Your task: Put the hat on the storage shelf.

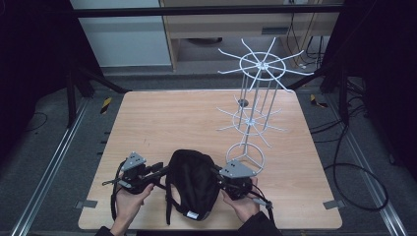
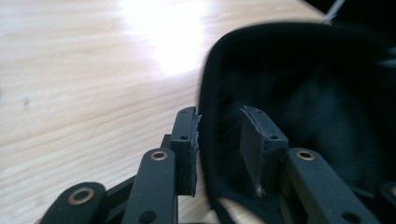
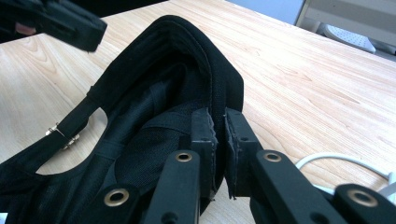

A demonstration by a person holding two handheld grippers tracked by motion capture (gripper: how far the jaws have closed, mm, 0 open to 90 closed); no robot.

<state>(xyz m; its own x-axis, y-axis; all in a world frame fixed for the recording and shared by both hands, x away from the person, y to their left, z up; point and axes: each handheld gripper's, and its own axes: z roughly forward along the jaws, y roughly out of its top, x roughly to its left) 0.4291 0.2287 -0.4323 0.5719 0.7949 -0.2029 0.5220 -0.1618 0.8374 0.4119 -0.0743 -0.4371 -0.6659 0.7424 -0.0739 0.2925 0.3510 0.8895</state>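
A black cap (image 1: 193,182) lies upside down near the front edge of the wooden table (image 1: 172,118), between my two grippers. My left gripper (image 1: 164,169) is at its left side. In the left gripper view the jaws (image 2: 219,135) stand apart with the cap's rim (image 2: 205,93) between them, and the pads do not press on it. My right gripper (image 1: 216,173) is at the cap's right side. In the right gripper view its jaws (image 3: 220,123) are pinched on the cap's stitched rim (image 3: 224,84). The left gripper (image 3: 56,21) also appears there, at the top left.
A white wire display rack (image 1: 253,93) with spoke arms stands at the right back of the table, its ring base (image 1: 245,156) close behind my right gripper. The cap's back strap has a metal buckle (image 3: 60,133). A white cable (image 3: 327,161) lies beside the right jaws.
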